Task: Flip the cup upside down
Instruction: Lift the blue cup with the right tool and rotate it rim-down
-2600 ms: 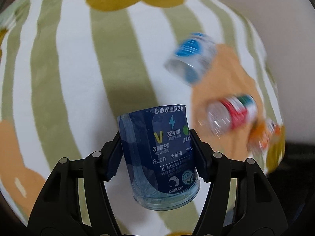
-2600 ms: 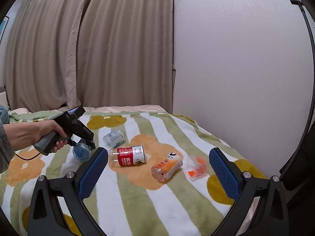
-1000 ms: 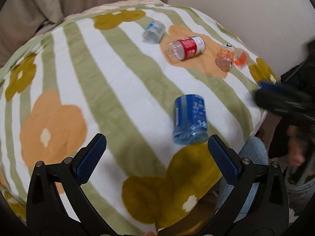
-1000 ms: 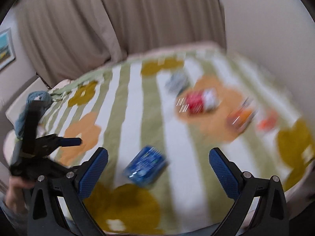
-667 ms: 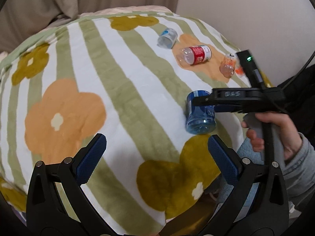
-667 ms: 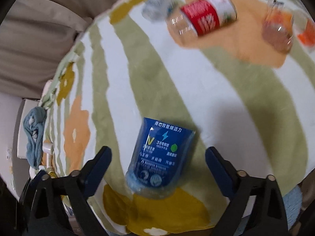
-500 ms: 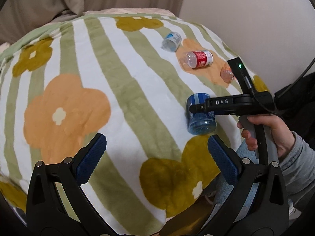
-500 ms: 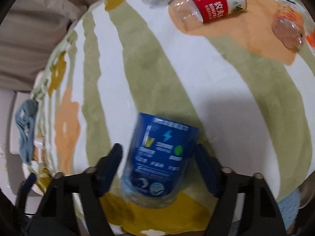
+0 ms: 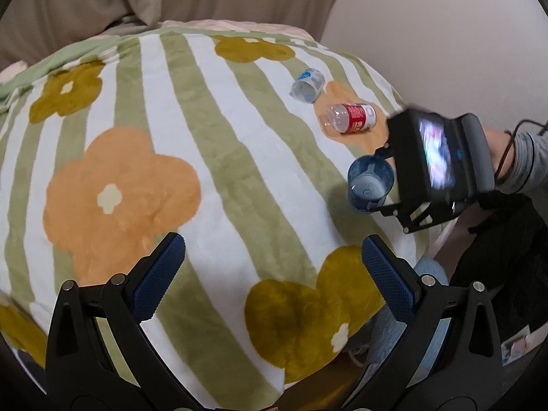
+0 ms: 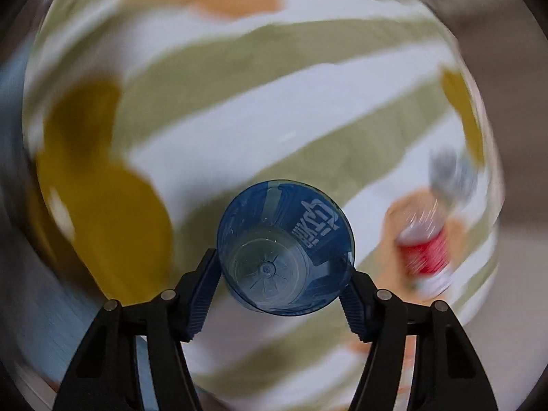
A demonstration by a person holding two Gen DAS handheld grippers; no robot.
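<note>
The blue see-through plastic cup [image 10: 286,250] is held between the fingers of my right gripper [image 10: 282,274], which is shut on it. Its open mouth faces the right wrist camera and I look down into its clear bottom. In the left wrist view the cup [image 9: 370,183] hangs in the right gripper [image 9: 383,178] above the bed's right side, tilted, mouth toward the left. My left gripper [image 9: 270,270] is open and empty, low over the near part of the blanket.
A striped flower-pattern blanket [image 9: 205,157] covers the bed. A red-label bottle [image 9: 351,118] and a small clear bottle [image 9: 307,85] lie at the far right. Curtains and a wall are behind. The bed edge drops off at the right.
My right gripper closed on the cup where it lay on the blanket, lifted it and turned it. My left gripper let it go earlier and drew back.
</note>
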